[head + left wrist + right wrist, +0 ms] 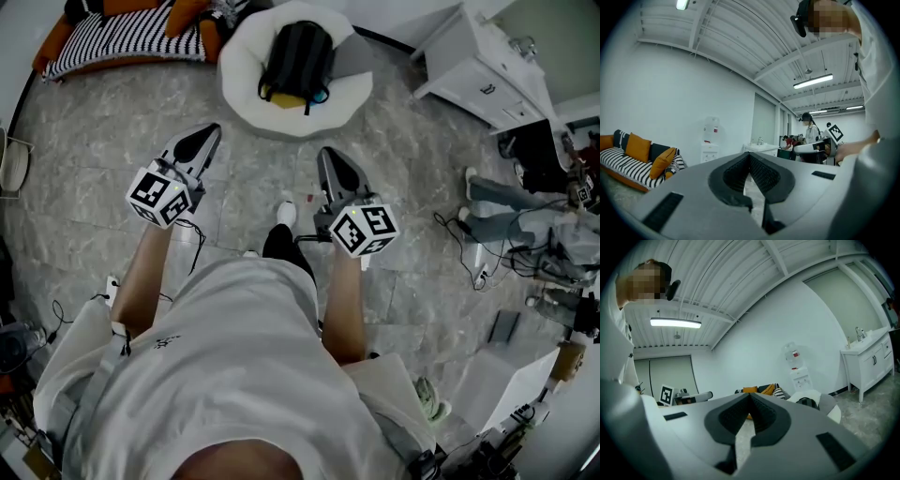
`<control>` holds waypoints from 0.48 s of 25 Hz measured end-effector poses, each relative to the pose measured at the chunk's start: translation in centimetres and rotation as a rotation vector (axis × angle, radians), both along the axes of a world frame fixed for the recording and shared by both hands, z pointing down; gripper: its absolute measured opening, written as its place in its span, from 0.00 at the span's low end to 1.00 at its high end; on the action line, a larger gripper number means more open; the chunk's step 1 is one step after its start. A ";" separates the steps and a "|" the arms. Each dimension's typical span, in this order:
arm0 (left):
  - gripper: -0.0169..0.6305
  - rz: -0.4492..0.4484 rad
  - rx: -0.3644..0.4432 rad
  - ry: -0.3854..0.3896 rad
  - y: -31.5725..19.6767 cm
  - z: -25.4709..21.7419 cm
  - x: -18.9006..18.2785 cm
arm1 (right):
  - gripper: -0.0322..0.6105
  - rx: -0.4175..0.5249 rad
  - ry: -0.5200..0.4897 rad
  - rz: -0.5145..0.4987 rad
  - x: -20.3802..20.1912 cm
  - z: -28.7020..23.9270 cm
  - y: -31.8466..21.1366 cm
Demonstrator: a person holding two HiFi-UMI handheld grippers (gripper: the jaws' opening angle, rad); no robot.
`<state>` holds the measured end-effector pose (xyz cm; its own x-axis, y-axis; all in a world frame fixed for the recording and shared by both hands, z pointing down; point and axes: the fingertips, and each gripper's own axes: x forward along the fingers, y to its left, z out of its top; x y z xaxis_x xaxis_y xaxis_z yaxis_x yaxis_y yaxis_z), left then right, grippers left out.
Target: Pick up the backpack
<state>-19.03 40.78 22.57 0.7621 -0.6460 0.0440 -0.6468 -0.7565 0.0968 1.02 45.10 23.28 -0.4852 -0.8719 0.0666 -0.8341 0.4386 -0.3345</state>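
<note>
Bare forearms (142, 281) hold the left gripper (212, 133) and right gripper (325, 155) level, fingers closed together and empty, with the black backpack (298, 52) lying on a white round cushion (246, 70) farther off.

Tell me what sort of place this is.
Probably a studio or lab staged as a home: a striped sofa with orange cushions, a white round cushioned seat holding the black backpack, and a white sink cabinet stand under a bare industrial ceiling with strip lights.
</note>
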 end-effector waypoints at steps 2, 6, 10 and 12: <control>0.03 -0.007 0.000 -0.005 -1.8 0.0 0.9 | 0.06 -0.006 0.003 -0.002 1.0 0.1 -2.0; 0.03 -0.022 0.007 -0.006 -5.1 -0.2 2.8 | 0.06 -0.019 -0.010 -0.011 3.4 0.2 -5.9; 0.03 -0.039 0.000 0.000 -7.6 -0.1 4.3 | 0.06 -0.002 -0.022 -0.067 4.4 0.1 -9.0; 0.03 -0.052 -0.005 -0.003 -8.8 0.1 4.9 | 0.06 0.004 -0.016 -0.086 4.9 0.1 -10.2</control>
